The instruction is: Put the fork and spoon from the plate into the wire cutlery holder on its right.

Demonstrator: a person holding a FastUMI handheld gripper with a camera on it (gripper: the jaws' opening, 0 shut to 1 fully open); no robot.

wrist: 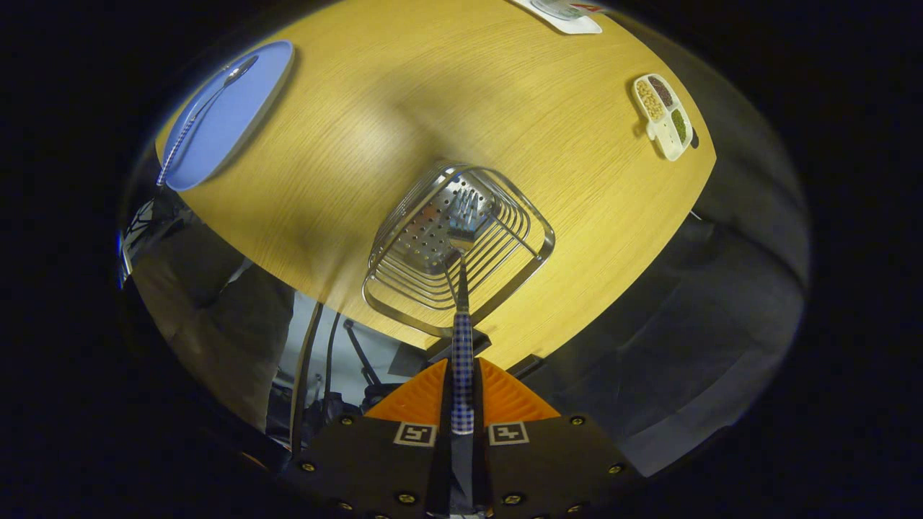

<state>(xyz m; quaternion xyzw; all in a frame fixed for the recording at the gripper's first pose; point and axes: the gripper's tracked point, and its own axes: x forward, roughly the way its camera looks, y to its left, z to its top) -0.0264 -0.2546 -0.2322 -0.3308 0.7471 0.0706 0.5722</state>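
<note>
The tongs (461, 404) are clamped on the blue-and-white checked handle of a metal fork (461, 339), both fingers pressing its sides. The fork's long axis runs straight ahead from the fingers, handle nearest them and tines pointing away and down into the square wire cutlery holder with a perforated metal base (404, 288). The tines sit against that perforated base near the holder's far side, while the neck of the fork crosses over the near rim of the wires.

The holder stands on a round worktop of pale yellow wood grain (447, 108), close to its near edge. Well apart, beyond and to the left, lies an oval blue plate (241, 122) with a metal spoon with a checked handle (202, 112) resting lengthwise on it, bowl at the far end and handle toward the near end of the plate. Far off to the right sits a small white divided dish holding three sorts of dried beans or grains (663, 115). A white flat object (570, 18) lies at the worktop's far edge.

Below the worktop's near edge, dark cables and stand legs (324, 360) show against a pale floor, and dark cloth hangs to the right.
</note>
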